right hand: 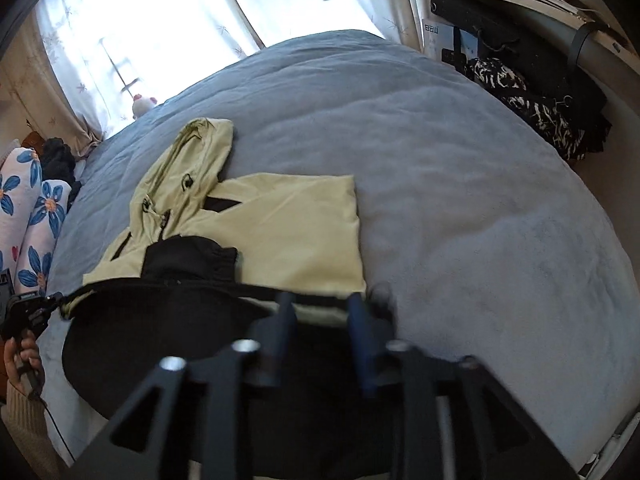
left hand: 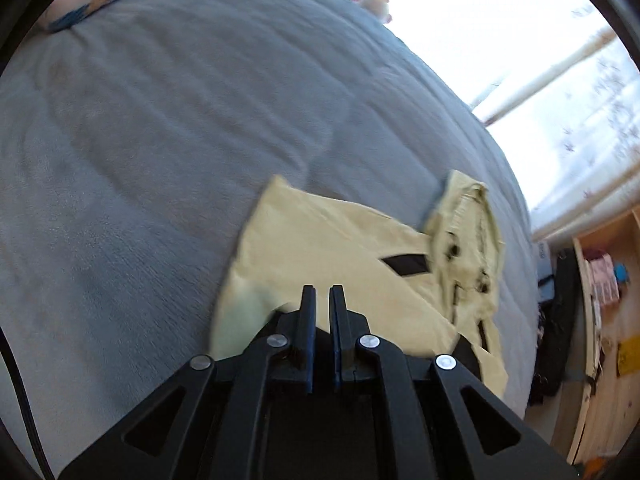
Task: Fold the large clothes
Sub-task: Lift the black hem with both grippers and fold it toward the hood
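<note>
Right wrist view: right gripper (right hand: 322, 306) jaws apart over hooded jacket's (right hand: 280, 216) hem at lower centre on the grey bedspread (right hand: 480, 200), left gripper (left hand: 322, 300) pinched together, empty; risk: loose black sleeve (right hand: 188, 256) slides, undoing fold.

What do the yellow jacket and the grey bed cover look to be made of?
Jacket: probably thin woven synthetic or cotton, matte; it lies flat with crisp fold edges. Bed cover: likely soft fleece or plush, matte; its surface looks fuzzy and napped with gentle ripples.
</note>
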A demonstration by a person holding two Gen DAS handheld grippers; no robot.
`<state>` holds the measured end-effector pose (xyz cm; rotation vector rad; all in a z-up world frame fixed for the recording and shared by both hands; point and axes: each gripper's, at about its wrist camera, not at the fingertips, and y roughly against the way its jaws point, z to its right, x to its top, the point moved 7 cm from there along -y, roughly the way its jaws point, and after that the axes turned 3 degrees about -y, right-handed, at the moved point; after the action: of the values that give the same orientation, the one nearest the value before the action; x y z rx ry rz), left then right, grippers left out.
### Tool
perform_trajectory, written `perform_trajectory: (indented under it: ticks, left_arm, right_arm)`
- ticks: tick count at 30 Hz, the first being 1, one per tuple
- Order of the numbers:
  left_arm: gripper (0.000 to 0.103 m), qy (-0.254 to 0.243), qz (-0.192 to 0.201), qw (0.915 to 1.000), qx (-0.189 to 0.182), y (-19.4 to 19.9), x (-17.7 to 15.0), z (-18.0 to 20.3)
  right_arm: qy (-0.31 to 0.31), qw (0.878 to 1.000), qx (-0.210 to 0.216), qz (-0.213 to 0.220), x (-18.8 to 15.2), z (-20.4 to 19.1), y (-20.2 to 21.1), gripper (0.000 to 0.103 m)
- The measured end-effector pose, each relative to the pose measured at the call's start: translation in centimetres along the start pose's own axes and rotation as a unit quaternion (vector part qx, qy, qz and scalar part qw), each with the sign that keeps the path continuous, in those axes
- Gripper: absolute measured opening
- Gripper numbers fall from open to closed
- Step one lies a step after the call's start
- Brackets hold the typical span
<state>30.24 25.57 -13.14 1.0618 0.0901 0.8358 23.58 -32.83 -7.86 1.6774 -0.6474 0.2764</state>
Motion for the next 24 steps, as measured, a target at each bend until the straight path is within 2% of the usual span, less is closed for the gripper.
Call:
perform_trajectory:
  ticks: [2, 4, 7, 10, 15, 20, 22, 24]
  left_arm:
    - [0.006, -0.001, -0.024, 0.9996, -0.01, -1.1, -0.3, -0.7]
    - [0.012, -0.022, -0.045, 0.9986, -0.016, -1.8, -0.9, -0.9]
    - [0.018, -0.079, -0.068, 0.9944, -0.016, -2.4, -1.9, -0.4]
    - [0.021, -0.156, -0.087, 0.9838, 0.006, -3.2, -3.0, 1.0]
    - [0.025, -0.227, -0.105, 0.9678, 0.027, -4.8, -3.7, 3.1]
    - [0.025, -0.255, -0.12, 0.9581, 0.052, -6.8, -3.4, 3.7]
    - [0.025, -0.255, -0.123, 0.9576, 0.053, -7.6, -3.2, 3.6]
    - [0.025, -0.256, -0.122, 0.9577, 0.051, -8.3, -2.9, 3.7]
  right_arm:
    - [0.011, 1.0, -0.007, -0.001, -0.6, 0.4, -0.4, 0.055]
    - [0.024, 0.999, -0.021, -0.012, -1.3, 0.8, -1.3, 0.055]
    - [0.027, 0.998, -0.037, -0.032, -2.2, 1.9, -3.2, 0.055]
    - [0.014, 0.998, -0.046, -0.049, -2.7, 3.1, -5.2, 0.055]
    - [-0.032, 0.996, -0.037, -0.076, -2.7, 5.6, -8.7, 0.055]
    - [-0.074, 0.994, 0.003, -0.084, -2.9, 6.4, -10.3, 0.054]
    - [-0.069, 0.995, 0.008, -0.074, -3.0, 6.2, -10.1, 0.041]
    - [-0.049, 0.996, -0.013, -0.067, -3.1, 5.8, -9.9, 0.033]
